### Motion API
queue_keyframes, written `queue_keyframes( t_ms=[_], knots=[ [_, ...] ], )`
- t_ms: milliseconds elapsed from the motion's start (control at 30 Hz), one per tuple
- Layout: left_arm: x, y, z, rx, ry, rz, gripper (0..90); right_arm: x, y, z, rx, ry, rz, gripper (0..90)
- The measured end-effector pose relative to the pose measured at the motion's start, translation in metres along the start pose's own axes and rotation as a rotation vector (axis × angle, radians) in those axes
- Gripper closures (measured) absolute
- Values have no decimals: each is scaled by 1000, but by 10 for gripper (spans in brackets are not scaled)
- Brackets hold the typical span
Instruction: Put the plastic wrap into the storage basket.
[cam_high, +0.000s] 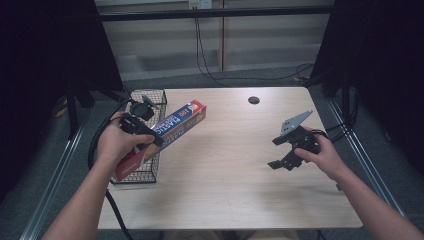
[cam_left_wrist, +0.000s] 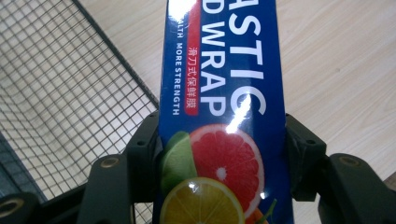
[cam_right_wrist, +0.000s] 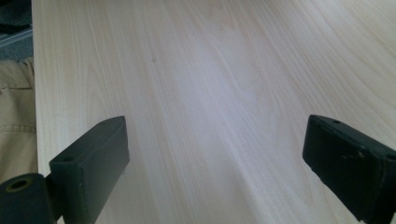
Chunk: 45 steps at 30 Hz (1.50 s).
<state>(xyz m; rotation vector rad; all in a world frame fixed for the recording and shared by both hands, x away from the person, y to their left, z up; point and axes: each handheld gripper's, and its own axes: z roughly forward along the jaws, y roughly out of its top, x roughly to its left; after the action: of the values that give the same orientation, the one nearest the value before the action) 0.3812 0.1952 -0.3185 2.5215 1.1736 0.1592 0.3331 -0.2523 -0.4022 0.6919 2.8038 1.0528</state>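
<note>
Left gripper (cam_high: 150, 136): held in the left hand at the near-left of the table; jaws clamped on both long sides of the plastic wrap box, pads pressed to its blue faces in the left gripper view (cam_left_wrist: 219, 154).
Plastic wrap box (cam_high: 170, 131): long blue carton with red end, white lettering and citrus slices printed near the grip (cam_left_wrist: 219, 93); raised and tilted, near end above the wire basket, far end out over the tabletop.
Wire basket (cam_high: 152, 172): black mesh, standing at the left edge of the table beneath and beside the box; mesh floor seen at the left of the left gripper view (cam_left_wrist: 65, 84).
Right gripper (cam_high: 281, 152): held in the right hand at the right of the table, well apart from the box; jaws spread wide with nothing between them, bare wood in the gap (cam_right_wrist: 215, 158).
Table (cam_high: 225, 180): pale wood-grain top.
Round black cap (cam_high: 254, 100): set in the far part of the tabletop.
</note>
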Motion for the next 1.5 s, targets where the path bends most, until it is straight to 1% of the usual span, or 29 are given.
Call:
queue_keyframes(
  t_ms=[33,67,133,167,200,233,267,333,367,433,467,500,567,600,633,667,767,867,933,967,1000,1033,1100,1167,1233,1267,1333,1367,1500],
  knots=[
    [2,-1,-1,6,11,5,422,0,0,0,-7,4,2,69],
    [4,-3,-2,-1,9,-20,422,0,0,0,-8,6,2,69],
    [9,-6,-5,5,14,-17,422,0,0,0,-5,2,7,69],
    [9,-7,-6,-4,16,-41,422,0,0,-1,-9,5,6,69],
    [12,-9,-7,4,16,-39,422,-1,0,-1,-12,10,7,69],
    [13,-11,-7,-4,17,-58,422,-1,0,-1,-14,7,2,69],
    [15,-12,-9,-9,34,-58,422,-1,0,-1,-16,8,3,69],
    [20,-16,-11,-21,35,-90,421,-2,0,-2,-16,3,4,69],
    [23,-17,-12,-19,38,-80,421,-2,0,-2,-18,5,4,70],
    [27,-21,-12,-21,42,-114,421,-1,0,-2,-19,12,6,70],
    [28,-23,-13,-22,49,-112,421,-1,0,-2,-19,12,6,70],
    [29,-24,-13,-25,46,-134,421,-1,0,-1,-16,13,6,70],
    [34,-27,-13,-18,61,-143,421,-1,0,-1,-10,7,4,71],
    [35,-28,-13,-13,61,-159,421,-1,0,-1,-15,9,6,71],
    [36,-29,-13,-25,72,-174,421,-1,0,-1,-16,8,5,70],
    [38,-30,-14,-13,78,-156,420,-1,-1,-1,-21,14,-4,71],
    [40,-33,-13,-23,84,-210,420,0,-1,-2,-25,11,5,71],
    [44,-35,-14,-19,93,-234,420,1,-2,-3,-27,12,6,71],
    [45,-36,-15,-19,106,-237,420,0,-3,-4,-30,10,11,72],
    [45,-37,-14,-31,107,-258,420,0,-3,-4,-30,10,11,72],
    [46,-37,-15,-26,109,-247,420,0,-4,-4,-36,22,16,72],
    [45,-37,-15,-40,112,-273,420,-1,-6,-5,-32,16,12,72],
    [48,-37,-16,-29,110,-279,420,-1,-7,-5,-38,21,15,73],
    [49,-38,-16,-22,121,-284,420,-1,-8,-6,-37,12,21,73],
    [50,-39,-16,-29,123,-297,419,-2,-9,-7,-43,6,18,73],
    [50,-40,-16,-27,129,-290,419,-1,-9,-7,-52,2,21,77],
    [52,-42,-15,-38,126,-319,419,-2,-10,-9,-59,-6,26,78],
    [54,-43,-15,-30,129,-320,419,-2,-10,-9,-58,-8,28,78],
    [57,-47,-13,-22,141,-359,418,-1,-11,-9,-47,-14,21,76]
  ],
)
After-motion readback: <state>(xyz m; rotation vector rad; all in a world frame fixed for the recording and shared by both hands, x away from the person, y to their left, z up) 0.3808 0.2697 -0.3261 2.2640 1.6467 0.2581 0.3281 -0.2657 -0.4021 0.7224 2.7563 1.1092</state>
